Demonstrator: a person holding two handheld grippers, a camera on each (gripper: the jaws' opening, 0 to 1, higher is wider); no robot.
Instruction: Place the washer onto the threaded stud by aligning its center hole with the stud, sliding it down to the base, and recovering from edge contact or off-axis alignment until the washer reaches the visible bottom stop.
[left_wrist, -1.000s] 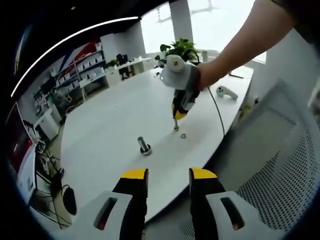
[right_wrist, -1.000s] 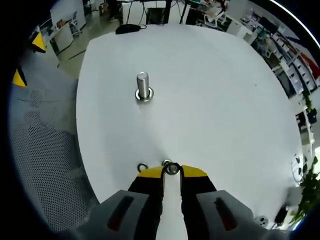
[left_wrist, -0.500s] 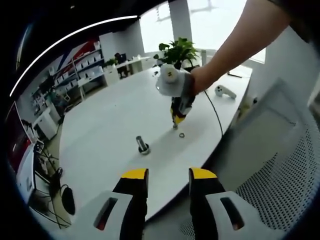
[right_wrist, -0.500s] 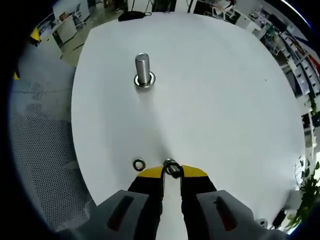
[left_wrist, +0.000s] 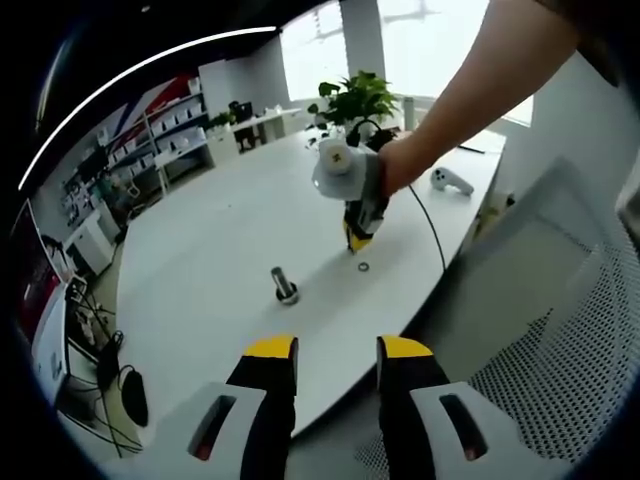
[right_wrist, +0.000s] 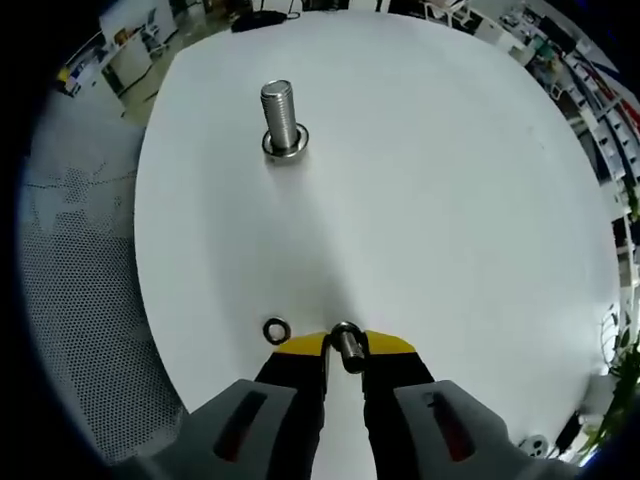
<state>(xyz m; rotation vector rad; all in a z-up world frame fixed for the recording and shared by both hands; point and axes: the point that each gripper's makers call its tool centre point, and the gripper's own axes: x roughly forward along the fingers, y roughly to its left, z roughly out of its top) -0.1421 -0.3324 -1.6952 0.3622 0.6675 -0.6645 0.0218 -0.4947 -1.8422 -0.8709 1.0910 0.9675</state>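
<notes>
In the right gripper view, the right claw (right_wrist: 344, 345) at bottom centre is clenched on a washer (right_wrist: 346, 336) held at its yellow tips, above the white counter (right_wrist: 430, 180). A second washer (right_wrist: 275, 330) lies flat just left of the tips. The stud (right_wrist: 282, 120) stands upright at upper left, a ring at its base. In the left gripper view, the left claw (left_wrist: 337, 352) is released, off the counter's edge, beside a mesh chair (left_wrist: 560, 340). No writing is readable.
</notes>
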